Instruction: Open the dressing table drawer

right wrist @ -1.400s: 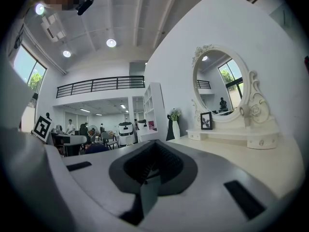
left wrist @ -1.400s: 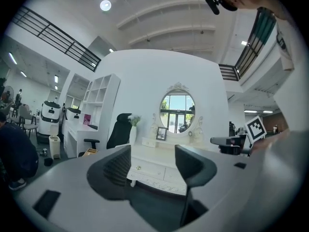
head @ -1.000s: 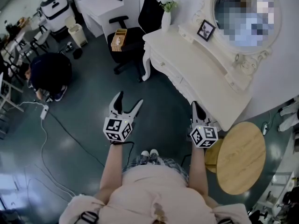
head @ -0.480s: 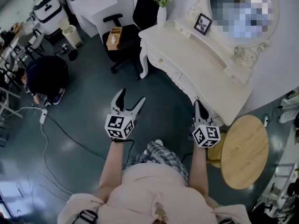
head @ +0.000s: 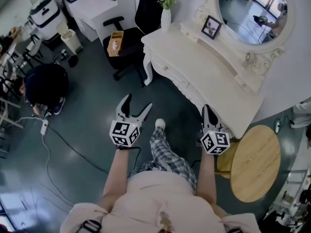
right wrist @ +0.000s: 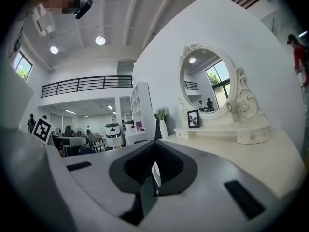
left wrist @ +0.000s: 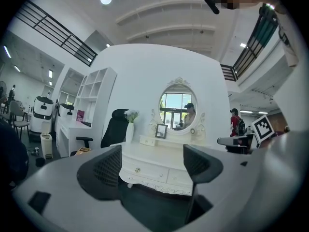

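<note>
2 grippers are held out in front of the dressing table (head: 209,67), and neither has hold of anything. Off the table's front, over the dark floor and well apart from it, the left gripper (head: 137,102) has its jaws spread wide; its own view looks between them at the table's front from a distance, where the drawer (left wrist: 145,171) sits under the top, its face flush with the rest and a small knob on it. Near the table's closest corner, just beside the front edge, the right gripper (head: 206,108) has its jaws pressed together with only a thin sliver of gap and nothing between them; whether it touches the table cannot be told. At the back of the table stands an oval mirror (head: 252,8), with a small picture frame (head: 212,27) in front of it and a white vase of flowers (head: 165,18) at the far end of the top. Beyond that far end sits a black office chair (head: 129,52), and a round wooden stool (head: 255,161) stands beside the near corner. Between the grippers, below the table's front, the person's shoe (head: 159,124) is lifted forward over the floor.
</note>
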